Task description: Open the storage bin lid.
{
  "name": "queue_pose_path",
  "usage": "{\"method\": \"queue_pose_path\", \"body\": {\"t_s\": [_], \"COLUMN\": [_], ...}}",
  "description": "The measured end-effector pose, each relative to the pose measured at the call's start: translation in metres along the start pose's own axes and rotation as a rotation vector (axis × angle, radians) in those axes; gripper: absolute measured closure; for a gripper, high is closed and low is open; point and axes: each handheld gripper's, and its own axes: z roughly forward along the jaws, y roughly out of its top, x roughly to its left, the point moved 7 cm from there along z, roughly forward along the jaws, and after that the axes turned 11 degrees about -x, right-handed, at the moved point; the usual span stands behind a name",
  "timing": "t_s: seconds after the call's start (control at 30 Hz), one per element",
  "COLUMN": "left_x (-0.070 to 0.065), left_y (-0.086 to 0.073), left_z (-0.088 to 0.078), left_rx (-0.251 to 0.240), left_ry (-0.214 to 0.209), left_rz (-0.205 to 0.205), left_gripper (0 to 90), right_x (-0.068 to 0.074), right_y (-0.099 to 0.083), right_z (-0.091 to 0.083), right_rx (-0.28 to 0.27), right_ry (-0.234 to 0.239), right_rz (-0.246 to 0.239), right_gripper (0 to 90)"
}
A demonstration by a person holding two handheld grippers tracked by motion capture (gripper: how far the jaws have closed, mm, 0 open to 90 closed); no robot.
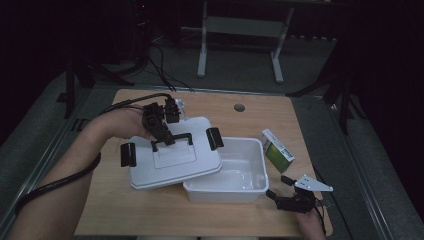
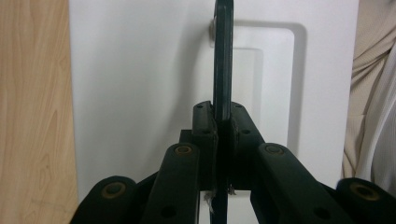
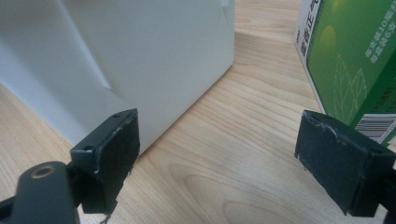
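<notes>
A white lid [image 1: 175, 162] with black side clips lies tilted across the left part of an open white box [image 1: 240, 187]. My left gripper [image 1: 167, 139] is shut on the lid's black handle [image 2: 223, 60], which runs upright between its jaws. A green and white carton [image 1: 277, 150] stands just right of the box. My right gripper [image 1: 280, 187] is open at the box's near right corner, close above the wooden table [image 1: 150, 210]. In the right gripper view the box wall [image 3: 140, 56] is at the left and the carton [image 3: 355, 60] at the right, with nothing between the jaws.
A round hole [image 1: 239, 107] sits in the table top near the far edge. Cables trail from the left gripper off the table's far left. Metal frame legs [image 1: 202, 50] stand on the dark floor beyond the table.
</notes>
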Motion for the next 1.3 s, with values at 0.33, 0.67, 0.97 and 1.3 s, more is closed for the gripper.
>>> {"method": "queue_pose_path", "body": {"t_s": [0.33,0.67,0.97,1.3], "left_x": [0.008,0.014,0.016,0.022], "left_y": [-0.036,-0.067,-0.098,-0.127], "left_z": [-0.019,-0.025,-0.029,-0.008], "left_rx": [-0.013,-0.016,-0.033,-0.019], "left_ry": [0.031,0.046,0.056,0.077], "left_rz": [-0.073,-0.130,-0.181,-0.220], "left_gripper": [84.0,84.0,84.0,84.0], "right_x": [0.000,0.001,0.001,0.002], "right_y": [0.000,0.000,0.000,0.000], "right_z": [0.001,0.001,0.001,0.002], "right_rx": [0.002,0.003,0.001,0.006], "right_ry": [0.002,0.002,0.001,-0.001], "right_rz": [0.000,0.002,0.003,0.006], "right_gripper": [13.5,13.5,13.5,13.7]}}
